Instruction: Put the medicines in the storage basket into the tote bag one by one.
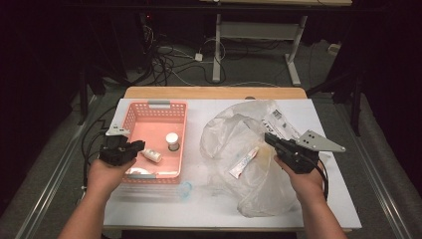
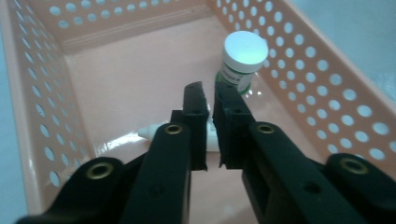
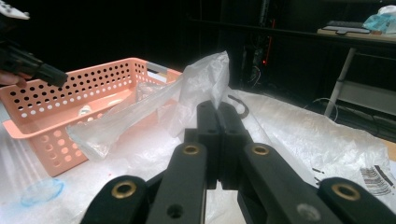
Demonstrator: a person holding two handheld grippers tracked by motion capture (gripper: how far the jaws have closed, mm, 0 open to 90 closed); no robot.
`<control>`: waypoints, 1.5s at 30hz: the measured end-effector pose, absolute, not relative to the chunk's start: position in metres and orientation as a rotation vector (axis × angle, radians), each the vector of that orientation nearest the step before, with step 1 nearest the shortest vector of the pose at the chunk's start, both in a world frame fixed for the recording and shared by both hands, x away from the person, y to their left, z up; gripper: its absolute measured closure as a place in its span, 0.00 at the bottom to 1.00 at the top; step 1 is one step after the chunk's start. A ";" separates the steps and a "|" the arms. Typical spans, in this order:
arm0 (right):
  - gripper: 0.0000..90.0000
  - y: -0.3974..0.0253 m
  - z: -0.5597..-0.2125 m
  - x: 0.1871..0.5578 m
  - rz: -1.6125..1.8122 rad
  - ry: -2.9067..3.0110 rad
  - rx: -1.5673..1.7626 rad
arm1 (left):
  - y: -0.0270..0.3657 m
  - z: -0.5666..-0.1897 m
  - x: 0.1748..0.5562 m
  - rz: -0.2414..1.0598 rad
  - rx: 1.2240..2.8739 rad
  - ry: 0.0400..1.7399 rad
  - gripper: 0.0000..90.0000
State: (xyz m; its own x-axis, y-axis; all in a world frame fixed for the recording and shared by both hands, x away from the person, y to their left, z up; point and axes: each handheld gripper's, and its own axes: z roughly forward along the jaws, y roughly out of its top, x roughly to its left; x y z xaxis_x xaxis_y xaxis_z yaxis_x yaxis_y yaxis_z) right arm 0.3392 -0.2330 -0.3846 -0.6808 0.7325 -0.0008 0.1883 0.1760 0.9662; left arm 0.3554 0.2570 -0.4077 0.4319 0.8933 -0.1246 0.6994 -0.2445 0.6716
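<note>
My left jaws: the left gripper (image 2: pixel 208 100) hung over the near end of the pink basket (image 2: pixel 44 100), its jaws drawn narrow with a slim gap between them and nothing in it.
Just under my left jaws: a small white tube (image 2: pixel 149 132) lay flat on the basket floor, its tip poking out to the left below the jaws; I could not tell whether they touched it.
Beyond my left jaws: a white-capped jar (image 2: pixel 242 58) with a green label stood upright on the basket floor, just past the jaw tips and a little to their right, close to the basket's perforated side wall.
My right jaws: the right gripper (image 3: pixel 218 112) had its jaws pressed together on a fold of the clear plastic bag (image 3: pixel 196 86), and the film rose from the tips and draped away toward the basket.
Inside the bag: from the high view, a toothpaste tube (image 1: pixel 243 162) lay within the crumpled plastic, just to the left of my right gripper.
Bag on the counter: it spread loosely over the right half of the white counter (image 1: pixel 199 199), a barcode label (image 1: pixel 279 122) showing at its far side.
Basket: it sat on the left half of the counter, beside the bag.
Near the basket: a bluish smudge (image 1: pixel 185 189) marked the counter by the basket's near right corner.
</note>
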 end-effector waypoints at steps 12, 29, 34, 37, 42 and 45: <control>1.00 -0.235 -0.383 0.339 1.533 1.980 0.866 | 0.248 -0.419 0.391 0.292 2.277 1.500 0.97; 1.00 -0.234 -0.384 0.339 1.536 1.976 0.870 | 0.234 -0.440 0.421 0.193 2.468 1.611 0.97; 1.00 -0.234 -0.386 0.340 1.530 1.984 0.873 | 0.226 -0.439 0.433 0.215 2.472 1.595 0.97; 1.00 -0.234 -0.386 0.340 1.528 1.986 0.872 | 0.220 -0.439 0.439 0.224 2.463 1.581 0.97; 1.00 -0.235 -0.386 0.340 1.527 1.989 0.874 | 0.213 -0.444 0.449 0.223 2.446 1.576 0.97; 1.00 -0.235 -0.386 0.340 1.528 1.988 0.878 | 0.210 -0.447 0.452 0.223 2.441 1.573 0.97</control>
